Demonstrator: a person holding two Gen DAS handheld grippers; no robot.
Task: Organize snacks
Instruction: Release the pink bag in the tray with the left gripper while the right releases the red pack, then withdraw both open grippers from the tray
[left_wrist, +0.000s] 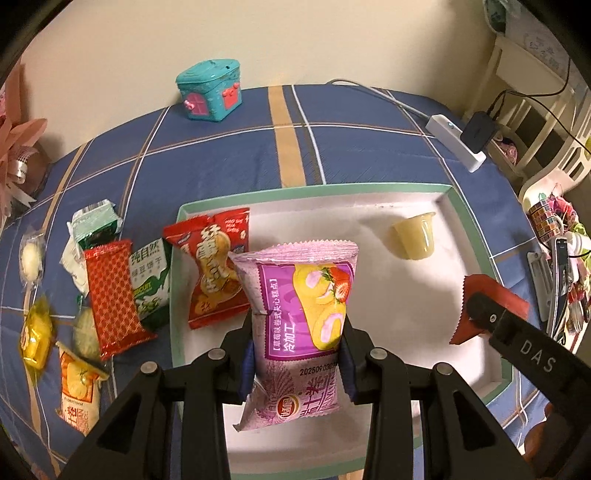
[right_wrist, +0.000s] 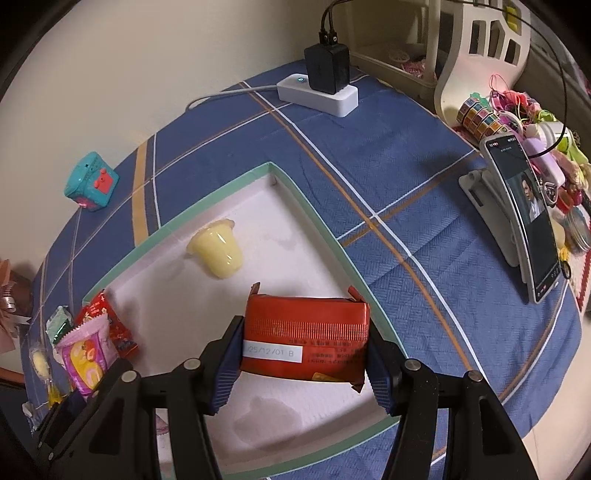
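Pale-yellow plastic jelly cup (left_wrist: 413, 236) sits boxed ahead; left tongs (left_wrist: 297, 363) clamp pink pouch (left_wrist: 299, 332), right tongs (right_wrist: 301, 363) clamp red pack (right_wrist: 304, 341); more packets left of box.

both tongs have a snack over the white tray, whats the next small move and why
Probably lower the left tongs and release the pink cake packet onto the bare floor of the white tray. It hangs clamped above the tray, where only a jelly cup lies. The right tongs grip a red packet nearby, so keep them apart.
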